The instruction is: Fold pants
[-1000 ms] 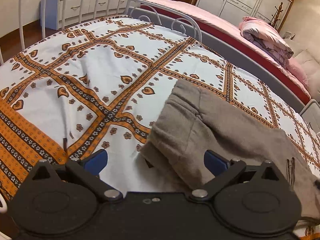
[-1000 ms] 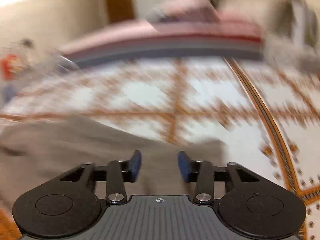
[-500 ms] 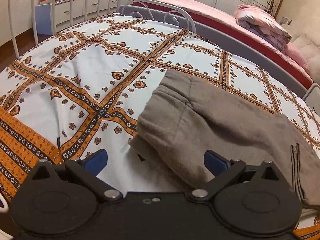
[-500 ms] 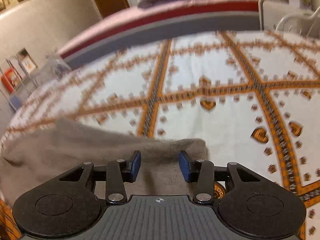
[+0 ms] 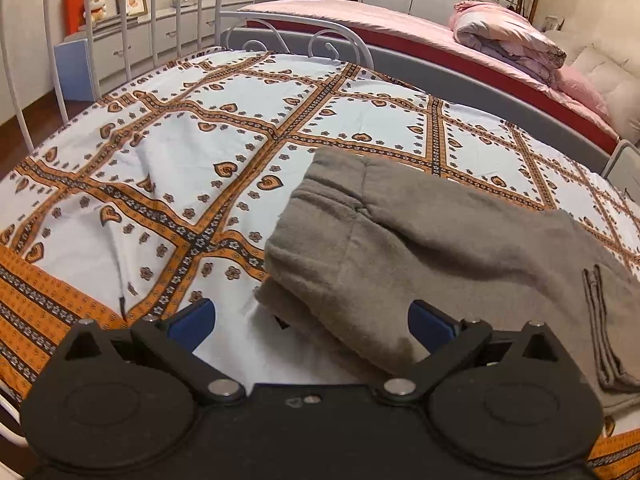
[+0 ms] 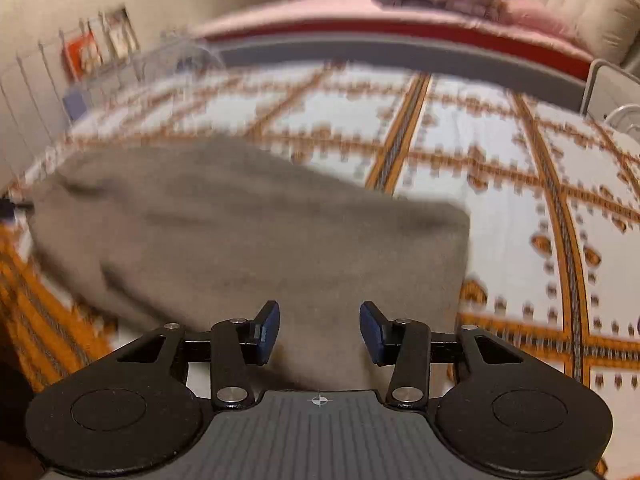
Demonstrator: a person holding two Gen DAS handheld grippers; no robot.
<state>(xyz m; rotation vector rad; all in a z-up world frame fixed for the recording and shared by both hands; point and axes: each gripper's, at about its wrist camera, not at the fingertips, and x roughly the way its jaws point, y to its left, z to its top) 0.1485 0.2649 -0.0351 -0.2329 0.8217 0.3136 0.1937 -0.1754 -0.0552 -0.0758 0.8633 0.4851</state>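
Grey-brown pants on a very loud orange bedsheet

The pants are plain taupe, fuzzy, no print; the bedsheet is white squares dotted with small brown flowers and orange hearts, split by orange-and-black floral bands, with a solid orange patterned border. Both grippers are black with blue pads on the fingers. Behind: a pink bed cover, a pink and grey quilt, and a white metal bed frame.
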